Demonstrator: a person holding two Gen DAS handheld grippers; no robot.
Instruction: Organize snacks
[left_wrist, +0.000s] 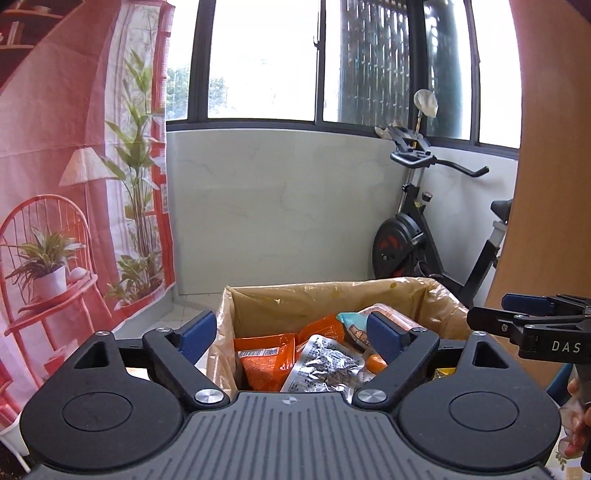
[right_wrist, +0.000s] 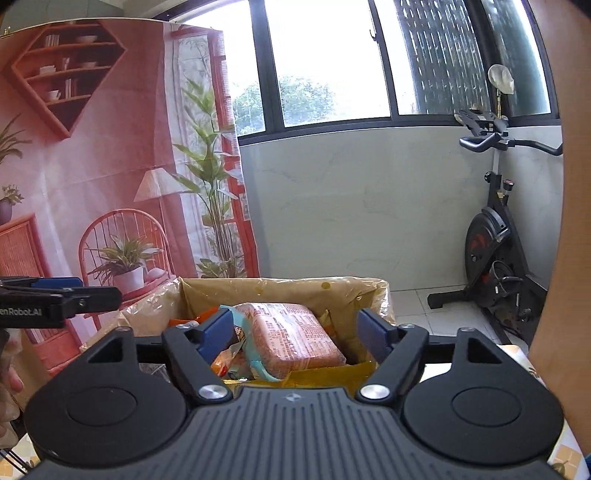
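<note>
We see both tools poised over a cardboard box (left_wrist: 436, 295) lined with clear plastic, which holds the snacks. Our left hand-held gripper (left_wrist: 291, 334) stands released, its blue pads (left_wrist: 197, 332) spread wide with nothing pressed between them; below and beyond them lie an orange packet (left_wrist: 258, 365) and a silver foil pouch (left_wrist: 321, 369), side by side in the near part of the box. Our right hand-held gripper (right_wrist: 295, 332) is likewise released, its pads apart and clear of a large pinkish-orange wrapped pack (right_wrist: 295, 339) that lies on top of the pile, toward the right of the box. A teal-edged wrapper (right_wrist: 255, 363) sits just left of that pack, and a yellow packet (right_wrist: 332, 374) lies at the near edge. In the left view the right tool enters from the right edge; in the right view the left tool enters from the left. Far behind stand a printed backdrop (right_wrist: 110, 147) on the left, windows (left_wrist: 266, 59) and an exercise bike (left_wrist: 417, 229) on the right.
</note>
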